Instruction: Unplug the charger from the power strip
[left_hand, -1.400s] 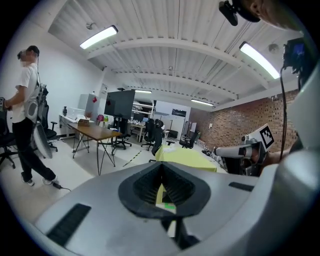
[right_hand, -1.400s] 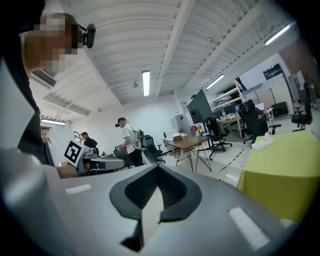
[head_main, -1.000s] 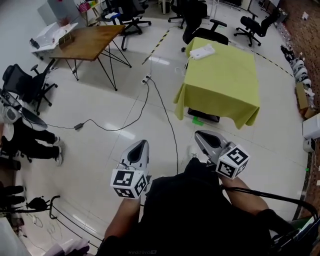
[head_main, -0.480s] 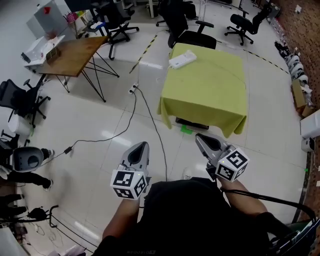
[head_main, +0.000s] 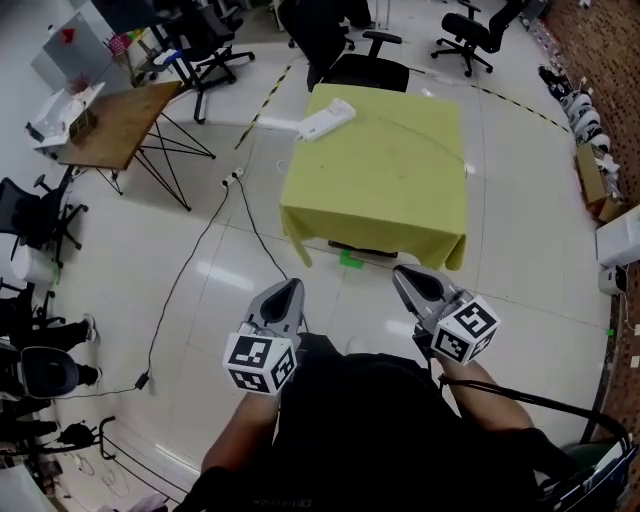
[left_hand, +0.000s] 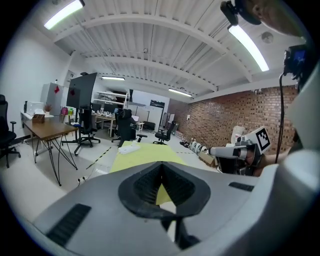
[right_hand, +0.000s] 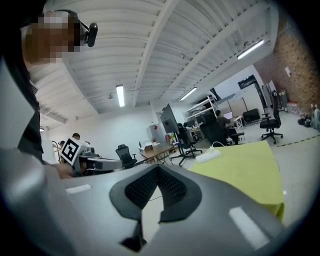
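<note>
A white power strip (head_main: 327, 119) lies at the far left corner of a table covered with a yellow-green cloth (head_main: 390, 180). It also shows small in the left gripper view, the power strip (left_hand: 128, 148), and in the right gripper view, the power strip (right_hand: 207, 156), with a white cable rising from it. The charger itself is too small to make out. My left gripper (head_main: 290, 288) and right gripper (head_main: 401, 273) are held side by side in front of my body, well short of the table. Both are shut with nothing in them, as the left gripper (left_hand: 161, 164) and right gripper (right_hand: 158, 167) show close up.
A wooden table (head_main: 115, 125) stands at the left and office chairs (head_main: 345, 55) behind the yellow table. A black cable (head_main: 190, 265) runs across the white floor to a socket block (head_main: 232, 180). A person's legs (head_main: 40, 370) show at the left edge, boxes at the right wall.
The yellow table and power strip have come nearer and shifted left in the head view as I walk toward them. Both grippers keep their place and stay shut.
</note>
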